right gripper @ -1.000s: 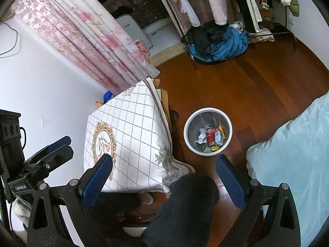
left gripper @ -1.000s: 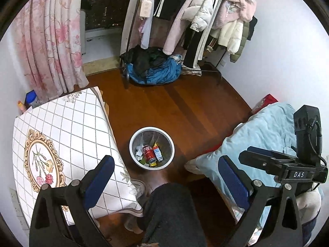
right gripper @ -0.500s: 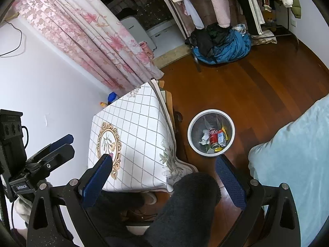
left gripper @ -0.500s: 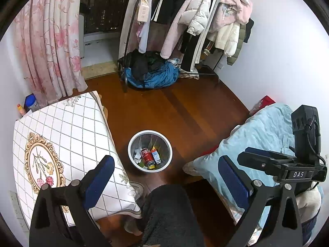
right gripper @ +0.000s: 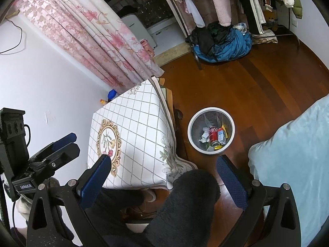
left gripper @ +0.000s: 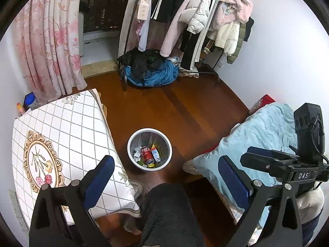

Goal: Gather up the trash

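At left the table (left gripper: 61, 127) shows no litter; at centre the bin (left gripper: 149, 148) holds a red can (left gripper: 146, 154). My left gripper (left gripper: 164, 177) and right gripper (right gripper: 164, 175) gape wide, empty; reaching in blindly could tip the bin

We see the left gripper (left gripper: 166, 169) spread wide — the trash bin (left gripper: 131, 142) beyond holds a red can (left gripper: 146, 154).

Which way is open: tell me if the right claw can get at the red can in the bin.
Probably yes. The right claw is open and empty, and the red can lies on top in the open-topped bin. It would need lowering past the person's knee.
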The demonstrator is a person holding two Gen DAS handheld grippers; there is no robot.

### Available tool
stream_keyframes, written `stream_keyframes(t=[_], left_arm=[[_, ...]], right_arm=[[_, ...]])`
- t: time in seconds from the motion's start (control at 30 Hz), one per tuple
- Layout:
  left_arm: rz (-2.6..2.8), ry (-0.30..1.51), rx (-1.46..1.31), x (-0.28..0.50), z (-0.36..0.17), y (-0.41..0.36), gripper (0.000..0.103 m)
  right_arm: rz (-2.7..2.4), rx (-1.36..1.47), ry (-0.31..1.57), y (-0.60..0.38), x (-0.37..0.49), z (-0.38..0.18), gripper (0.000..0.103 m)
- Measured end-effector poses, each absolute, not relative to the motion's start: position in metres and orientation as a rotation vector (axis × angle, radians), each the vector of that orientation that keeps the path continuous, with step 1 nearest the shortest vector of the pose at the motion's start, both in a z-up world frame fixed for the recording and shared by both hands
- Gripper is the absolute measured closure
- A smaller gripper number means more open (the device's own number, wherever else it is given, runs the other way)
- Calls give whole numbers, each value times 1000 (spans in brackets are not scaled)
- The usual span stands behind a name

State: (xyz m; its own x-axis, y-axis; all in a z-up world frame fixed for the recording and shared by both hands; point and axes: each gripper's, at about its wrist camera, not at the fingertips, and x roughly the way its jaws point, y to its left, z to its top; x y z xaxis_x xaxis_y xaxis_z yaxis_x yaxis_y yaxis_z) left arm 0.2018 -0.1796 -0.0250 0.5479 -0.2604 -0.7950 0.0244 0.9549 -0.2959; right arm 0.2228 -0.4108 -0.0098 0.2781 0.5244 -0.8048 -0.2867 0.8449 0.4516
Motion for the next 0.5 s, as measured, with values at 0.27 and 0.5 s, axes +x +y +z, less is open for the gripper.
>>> stream_keyframes(t=[0.27, 0.5], left_arm=[[-181, 977, -263, 200, -25, -179, 0], [-188, 974, -263, 199, -24, -178, 0]], right_arm=[[555, 232, 1168, -412, 221, -9, 0], [561, 229, 1168, -417, 219, -8, 0]])
